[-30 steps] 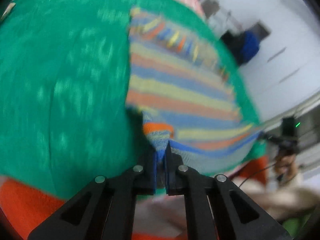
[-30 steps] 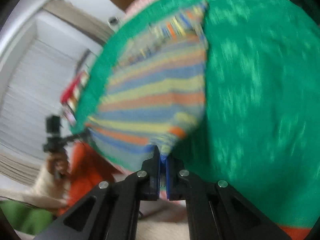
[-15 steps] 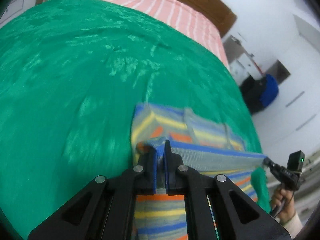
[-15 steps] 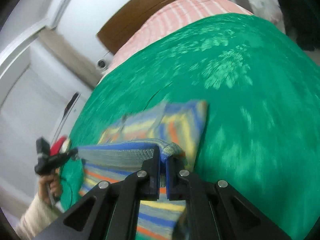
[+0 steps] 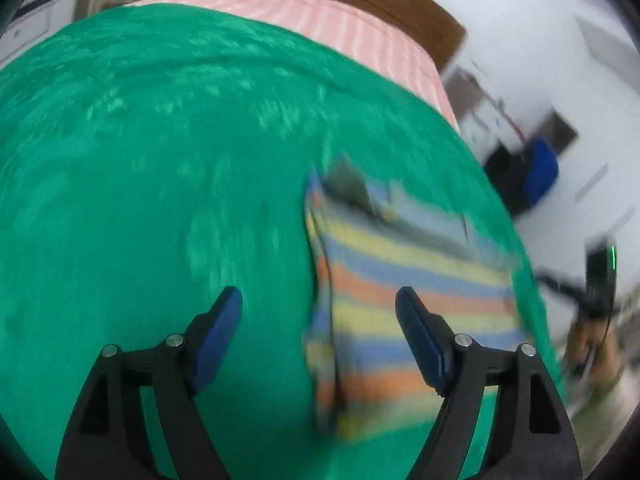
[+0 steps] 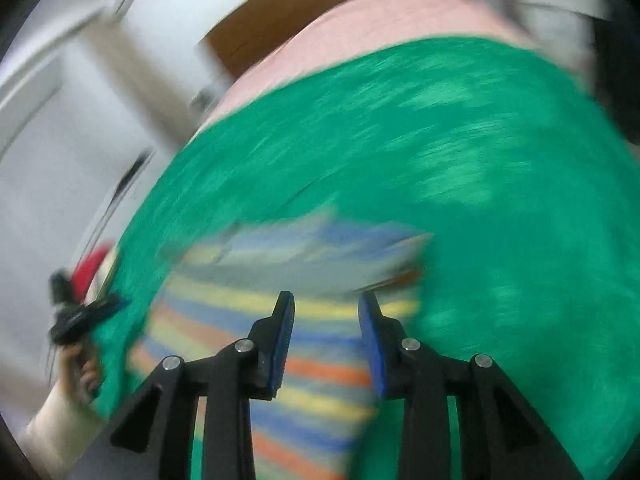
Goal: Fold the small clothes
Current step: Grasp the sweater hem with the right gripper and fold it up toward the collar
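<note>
Both claws apart, empty.
Left claw (image 5: 319, 300) and right claw (image 6: 326, 304) above striped cloth (image 5: 400, 308), folded on green cover (image 5: 160, 200); fold edge at 12 o'clock.

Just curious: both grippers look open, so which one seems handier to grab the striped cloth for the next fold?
Probably right. The right gripper hangs directly over the striped cloth; the left gripper straddles its edge.

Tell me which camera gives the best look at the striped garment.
The left wrist view: the striped garment shows nearly whole there, less blurred, lying on the green blanket. The right wrist view shows it smeared and partly hidden.
</note>
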Tool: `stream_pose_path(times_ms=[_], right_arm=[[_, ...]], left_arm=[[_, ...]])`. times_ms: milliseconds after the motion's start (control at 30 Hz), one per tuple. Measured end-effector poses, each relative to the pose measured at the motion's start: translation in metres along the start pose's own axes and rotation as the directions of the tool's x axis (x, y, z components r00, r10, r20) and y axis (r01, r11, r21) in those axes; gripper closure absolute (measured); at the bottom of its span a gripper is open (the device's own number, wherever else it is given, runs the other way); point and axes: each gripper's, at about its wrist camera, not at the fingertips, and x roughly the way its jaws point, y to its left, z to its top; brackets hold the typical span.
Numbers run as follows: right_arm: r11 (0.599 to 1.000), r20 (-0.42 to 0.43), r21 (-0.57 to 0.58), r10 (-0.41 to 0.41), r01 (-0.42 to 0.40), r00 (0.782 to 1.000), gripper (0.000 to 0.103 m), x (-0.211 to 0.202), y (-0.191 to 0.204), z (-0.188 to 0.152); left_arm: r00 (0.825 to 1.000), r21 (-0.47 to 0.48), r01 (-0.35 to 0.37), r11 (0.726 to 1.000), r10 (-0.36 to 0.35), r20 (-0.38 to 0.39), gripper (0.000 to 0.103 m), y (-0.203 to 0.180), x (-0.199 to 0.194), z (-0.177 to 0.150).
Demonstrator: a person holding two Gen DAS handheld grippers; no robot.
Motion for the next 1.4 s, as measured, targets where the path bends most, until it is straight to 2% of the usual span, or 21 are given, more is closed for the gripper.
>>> stream_pose_path(times_ms=[33,67,133,167,200,233,267,300,333,400,433,500,600,667,767,867,967,1067,1233,1300,1400], right_arm=[[0.999,-0.077,-0.012,0.036,-0.037,0.996,0.065,0.015,0.012,0.003],[0.997,-0.178,-0.014,0.067,-0.071,0.982,0.064,0.041,0.027,0.007],[0.999,-0.294,0.001,0.04,-0.042,0.955,0.064,0.089,0.039,0.013],[1.0,-0.306,0.013,0.014,-0.011,0.952,0.064,0.111,0.042,0.019],[1.0,-0.29,0.031,0.011,-0.002,0.957,0.064,0.13,0.043,0.029],[0.998,-0.233,0.059,0.027,-0.013,0.972,0.064,0.142,0.044,0.041],[0.996,-0.133,0.086,0.037,-0.025,0.99,0.064,0.144,0.044,0.054],[0.994,-0.047,0.106,0.034,-0.029,0.998,0.063,0.139,0.044,0.062],[0.99,0.047,0.138,0.03,-0.037,0.998,0.063,0.131,0.045,0.069],[0.983,0.101,0.17,0.06,-0.076,0.993,0.063,0.118,0.054,0.076],[0.986,0.077,0.146,0.073,-0.084,0.994,0.063,0.119,0.061,0.078],[0.995,-0.034,0.038,0.089,-0.087,0.995,0.062,0.121,0.094,0.073],[0.984,-0.237,-0.117,0.104,-0.135,0.966,0.055,0.145,0.144,0.045],[0.973,-0.302,-0.161,0.112,-0.167,0.947,0.055,0.173,0.165,0.031],[0.969,-0.293,-0.171,0.121,-0.176,0.948,0.055,0.212,0.193,0.015],[0.983,-0.18,-0.131,0.105,-0.13,0.978,0.055,0.235,0.198,0.015],[0.988,-0.09,-0.04,0.148,-0.152,0.985,0.055,0.21,0.19,0.018],[0.982,-0.064,-0.09,0.158,-0.163,0.985,0.054,0.158,0.18,0.011],[0.963,-0.042,-0.268,-0.028,0.016,0.999,0.05,0.071,0.136,-0.042],[0.953,-0.046,-0.284,-0.128,0.11,0.991,0.05,0.049,0.102,-0.072],[0.937,-0.06,-0.264,-0.255,0.231,0.965,0.05,0.015,0.047,-0.122]], left_arm=[[1.0,0.011,0.0,1.0,0.0,-0.003,0.022,-0.004,-0.007,-0.018],[1.0,0.015,0.005,1.0,-0.005,-0.005,0.022,-0.008,-0.013,-0.036],[1.0,0.008,0.014,1.0,-0.014,0.004,0.022,-0.01,-0.022,-0.059],[1.0,0.003,0.015,1.0,-0.015,0.023,0.019,-0.011,-0.028,-0.072],[0.999,-0.001,0.014,1.0,-0.014,0.052,0.017,-0.01,-0.035,-0.084],[0.997,0.001,0.007,1.0,-0.007,0.079,0.012,-0.009,-0.037,-0.092],[0.994,0.006,-0.011,1.0,0.01,0.113,0.01,-0.006,-0.042,-0.1],[0.989,0.018,-0.041,0.999,0.038,0.142,0.01,-0.002,-0.046,-0.107],[0.985,0.034,-0.074,0.997,0.067,0.161,0.01,0.004,-0.048,-0.111],[0.981,0.032,-0.09,0.995,0.083,0.176,0.01,0.016,-0.048,-0.115],[0.98,0.015,-0.079,0.997,0.074,0.184,0.01,0.023,-0.049,-0.117],[0.98,-0.043,-0.023,0.999,0.031,0.195,0.009,0.038,-0.047,-0.118],[0.98,-0.072,0.004,0.997,0.01,0.201,0.008,0.046,-0.046,-0.115],[0.98,-0.061,-0.004,0.998,0.016,0.199,0.007,0.043,-0.045,-0.115],[0.98,-0.038,-0.032,0.999,0.038,0.193,0.005,0.036,-0.036,-0.113],[0.981,-0.019,-0.05,0.999,0.053,0.189,0.004,0.031,-0.033,-0.112],[0.981,-0.017,-0.048,0.999,0.05,0.188,0.003,0.031,-0.033,-0.113],[0.982,-0.013,-0.057,0.998,0.058,0.181,0.002,0.031,-0.029,-0.109],[0.981,0.008,-0.089,0.996,0.086,0.175,0.001,0.025,-0.026,-0.109],[0.98,0.012,-0.097,0.995,0.093,0.176,0.001,0.024,-0.025,-0.109],[0.978,0.018,-0.118,0.993,0.113,0.175,0.001,0.023,-0.025,-0.11]])
